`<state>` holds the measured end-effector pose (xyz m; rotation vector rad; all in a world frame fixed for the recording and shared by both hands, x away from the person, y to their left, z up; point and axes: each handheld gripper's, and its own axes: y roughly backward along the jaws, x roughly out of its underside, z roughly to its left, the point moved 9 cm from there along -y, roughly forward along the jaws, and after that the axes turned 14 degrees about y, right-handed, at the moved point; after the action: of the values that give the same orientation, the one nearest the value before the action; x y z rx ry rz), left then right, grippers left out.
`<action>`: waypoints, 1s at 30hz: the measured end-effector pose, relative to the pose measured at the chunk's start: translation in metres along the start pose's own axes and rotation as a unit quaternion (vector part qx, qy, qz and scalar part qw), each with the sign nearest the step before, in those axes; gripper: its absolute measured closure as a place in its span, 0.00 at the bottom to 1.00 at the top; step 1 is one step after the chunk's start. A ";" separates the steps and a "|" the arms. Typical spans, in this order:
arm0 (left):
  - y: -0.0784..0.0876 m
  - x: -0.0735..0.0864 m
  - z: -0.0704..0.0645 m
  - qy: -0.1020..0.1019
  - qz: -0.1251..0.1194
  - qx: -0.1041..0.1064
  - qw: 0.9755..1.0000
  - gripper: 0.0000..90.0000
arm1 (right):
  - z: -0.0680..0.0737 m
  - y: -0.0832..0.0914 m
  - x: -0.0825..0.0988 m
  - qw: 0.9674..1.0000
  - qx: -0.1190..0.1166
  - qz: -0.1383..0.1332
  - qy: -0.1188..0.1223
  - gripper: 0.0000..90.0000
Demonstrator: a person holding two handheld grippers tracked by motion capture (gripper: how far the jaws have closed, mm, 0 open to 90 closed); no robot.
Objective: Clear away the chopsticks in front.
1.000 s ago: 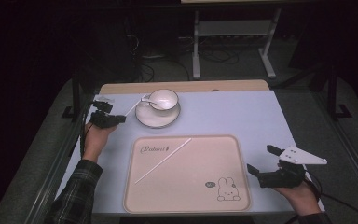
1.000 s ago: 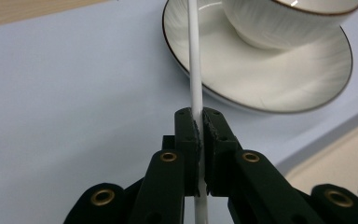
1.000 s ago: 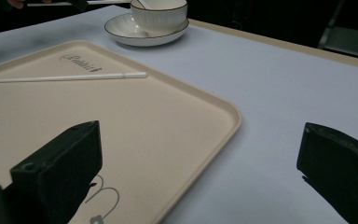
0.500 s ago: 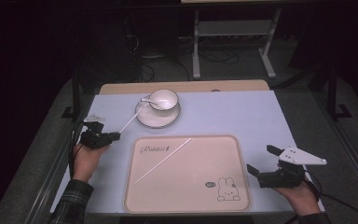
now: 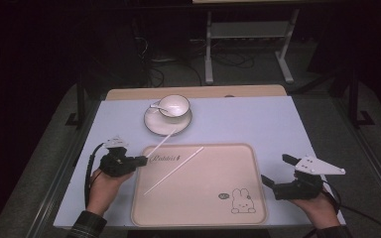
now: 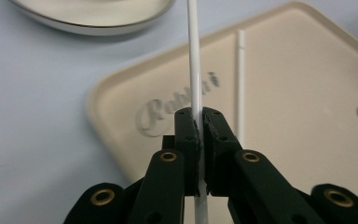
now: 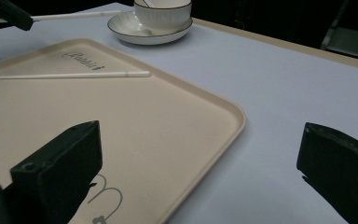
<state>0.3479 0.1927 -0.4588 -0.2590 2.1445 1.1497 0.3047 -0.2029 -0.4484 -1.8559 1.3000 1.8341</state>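
Note:
My left gripper (image 5: 142, 160) is shut on a thin white chopstick (image 5: 163, 142) at the left rim of the beige tray (image 5: 193, 203). The stick points up-right, toward the saucer (image 5: 154, 124). In the left gripper view the pads (image 6: 189, 128) pinch this chopstick (image 6: 193, 56) over the tray's (image 6: 298, 93) corner. A second white chopstick (image 5: 176, 168) lies slantwise on the tray, and it appears as the second chopstick (image 6: 240, 79) and as the second chopstick (image 7: 70, 74) in the gripper views. My right gripper (image 5: 278, 170) stands open at the tray's right edge, with nothing between the jaws of the right gripper (image 7: 200, 135).
A white cup (image 5: 173, 105) stands on the gold-rimmed saucer at the table's far middle, with a spoon (image 5: 155, 105) beside it. A bunny print (image 5: 240, 201) marks the tray's near right corner. A metal stand (image 5: 248, 34) rises behind the table.
My left gripper has moved from beside the saucer toward the person, to the tray's left rim, carrying the chopstick. The right gripper has stayed put.

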 end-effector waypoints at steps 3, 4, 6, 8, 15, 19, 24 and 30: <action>-0.009 0.002 -0.013 -0.010 0.007 0.011 1.000 0.94 | 0.000 0.000 0.000 1.000 0.000 -0.001 0.000 0.00; -0.012 0.003 -0.018 -0.012 0.009 0.017 1.000 0.94 | 0.000 0.000 0.000 1.000 0.000 -0.001 0.000 0.00; -0.018 0.005 -0.027 -0.018 0.012 0.024 0.999 0.95 | 0.000 0.000 0.000 1.000 0.000 0.000 0.000 0.00; -0.025 0.008 -0.037 -0.029 0.018 0.026 0.999 0.95 | 0.000 0.000 0.000 1.000 0.000 -0.001 -0.001 0.00; -0.050 0.020 -0.051 -0.044 0.048 0.023 0.998 0.95 | 0.000 0.000 0.000 1.000 0.000 0.001 -0.001 0.00; -0.061 0.028 -0.048 -0.053 0.067 0.009 0.996 0.94 | 0.000 0.000 0.000 1.000 0.000 0.000 -0.001 0.00; -0.064 0.032 -0.043 -0.061 0.074 -0.006 0.995 0.94 | -0.001 0.001 0.000 1.000 0.000 -0.001 -0.001 0.00; -0.065 0.033 -0.044 -0.067 0.075 -0.007 0.995 0.93 | 0.000 0.001 0.000 1.000 0.000 -0.001 0.000 0.00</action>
<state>0.3327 0.1240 -0.5068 -0.0240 2.0659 1.2306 0.3045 -0.2032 -0.4480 -1.8564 1.2986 1.8333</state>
